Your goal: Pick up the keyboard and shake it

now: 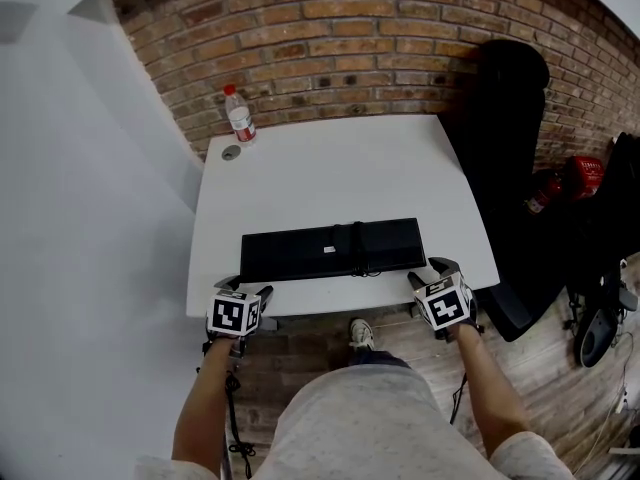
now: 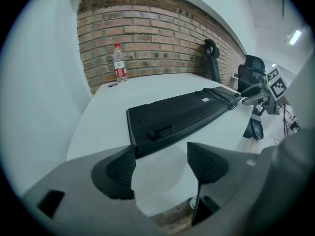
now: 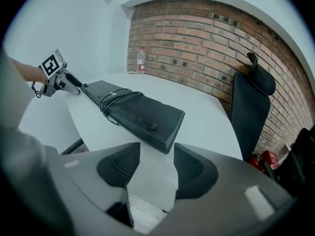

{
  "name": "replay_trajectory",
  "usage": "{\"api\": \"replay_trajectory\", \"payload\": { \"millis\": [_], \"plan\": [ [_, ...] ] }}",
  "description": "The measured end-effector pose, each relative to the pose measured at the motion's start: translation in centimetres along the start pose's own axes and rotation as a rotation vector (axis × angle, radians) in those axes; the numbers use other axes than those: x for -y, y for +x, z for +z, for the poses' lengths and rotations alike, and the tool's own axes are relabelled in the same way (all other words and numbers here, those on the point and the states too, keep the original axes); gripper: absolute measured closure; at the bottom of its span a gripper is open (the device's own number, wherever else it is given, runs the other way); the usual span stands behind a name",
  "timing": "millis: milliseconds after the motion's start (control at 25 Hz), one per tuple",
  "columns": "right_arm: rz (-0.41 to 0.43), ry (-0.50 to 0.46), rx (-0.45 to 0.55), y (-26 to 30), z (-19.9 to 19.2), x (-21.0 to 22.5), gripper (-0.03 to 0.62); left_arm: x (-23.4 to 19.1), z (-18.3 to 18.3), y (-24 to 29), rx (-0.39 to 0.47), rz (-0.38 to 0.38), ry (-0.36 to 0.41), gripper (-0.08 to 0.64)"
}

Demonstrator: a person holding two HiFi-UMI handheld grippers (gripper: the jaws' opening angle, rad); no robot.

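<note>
A clear plastic water bottle with a red label stands upright at the far left corner of the white tabletop, with a small round grey cap set into the surface just beside it.

At the near left corner, the left tool hovers with its jaws spread. Only bare tabletop shows between them, and the keyboard's left end lies just ahead, untouched.

The flat black rectangular keyboard lies along the near edge, parallel to it, with its black cable wound around its body right of the middle.

Near the near right corner, the right tool is spread too, its pads short of the keyboard's right end.

A black chair stands off the right edge.
</note>
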State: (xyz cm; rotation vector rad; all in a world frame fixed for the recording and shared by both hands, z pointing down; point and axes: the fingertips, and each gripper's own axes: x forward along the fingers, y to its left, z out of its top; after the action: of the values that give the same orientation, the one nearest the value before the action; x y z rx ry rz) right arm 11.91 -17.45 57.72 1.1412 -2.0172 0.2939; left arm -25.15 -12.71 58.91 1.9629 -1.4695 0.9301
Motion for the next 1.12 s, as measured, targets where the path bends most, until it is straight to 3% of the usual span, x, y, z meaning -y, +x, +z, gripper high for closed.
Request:
{"api": "replay_trajectory", "payload": {
  "millis": [320,680,1000,1120],
  "plan": [
    [0.028,0.045,0.077,-1.9,2.4,-2.2,0.393,1.4,1.2,-1.7,0.087,-0.024,-0.058,0.232],
    [0.047,0.088,0.200,-5.3,6.2,-4.5,0.454,5.5,5.7,-5.0,0.265,-0.103,-0.118,0.324],
    [0.054,0.124,0.289,-8.3,8.3,-5.5,0.513,9.5,9.2,-8.4,0.410,-0.128,-0.084,0.410],
    [0.057,0.139,0.320,-9.4,8.9,-5.7,0.583,10.8,9.9,-9.3,0.446,-0.135,-0.065,0.451]
  ]
}}
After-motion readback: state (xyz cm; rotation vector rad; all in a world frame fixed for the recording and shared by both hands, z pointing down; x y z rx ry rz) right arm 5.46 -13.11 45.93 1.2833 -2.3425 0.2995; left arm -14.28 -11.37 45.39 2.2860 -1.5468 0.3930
